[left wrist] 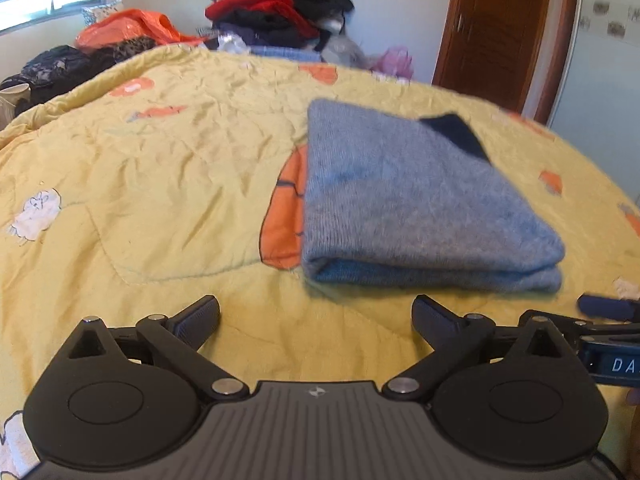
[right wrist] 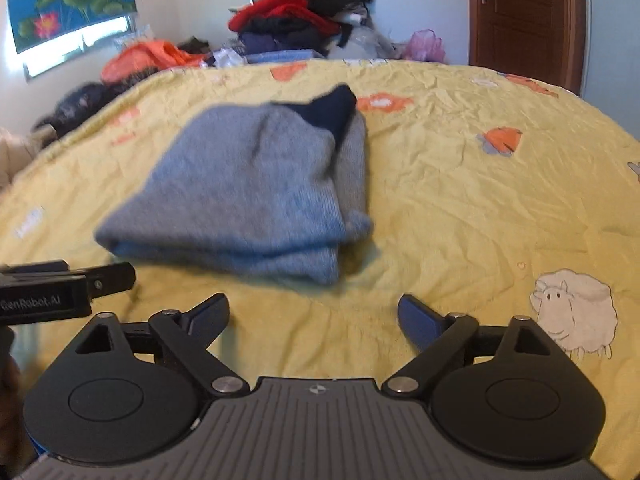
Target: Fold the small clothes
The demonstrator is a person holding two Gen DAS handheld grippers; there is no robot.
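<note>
Both grippers hang empty just short of a folded grey sweater on the bed

The left black two-finger gripper (left wrist: 316,316) has its jaws spread wide with nothing between them, and the right black two-finger gripper (right wrist: 314,316) is likewise spread and empty; they sit side by side, each showing at the edge of the other's view. Just beyond their fingertips, apart from both, the fuzzy grey knitted sweater with a dark navy patch (left wrist: 420,200) lies folded into a compact layered rectangle on the yellow quilted bedspread printed with orange shapes and white sheep (left wrist: 160,160). Judging by its squared, doubled edges, this fold looks finished, which would explain the released grip. A heap of red, black and orange unfolded clothes (right wrist: 304,16) waits at the far side of the bed
</note>
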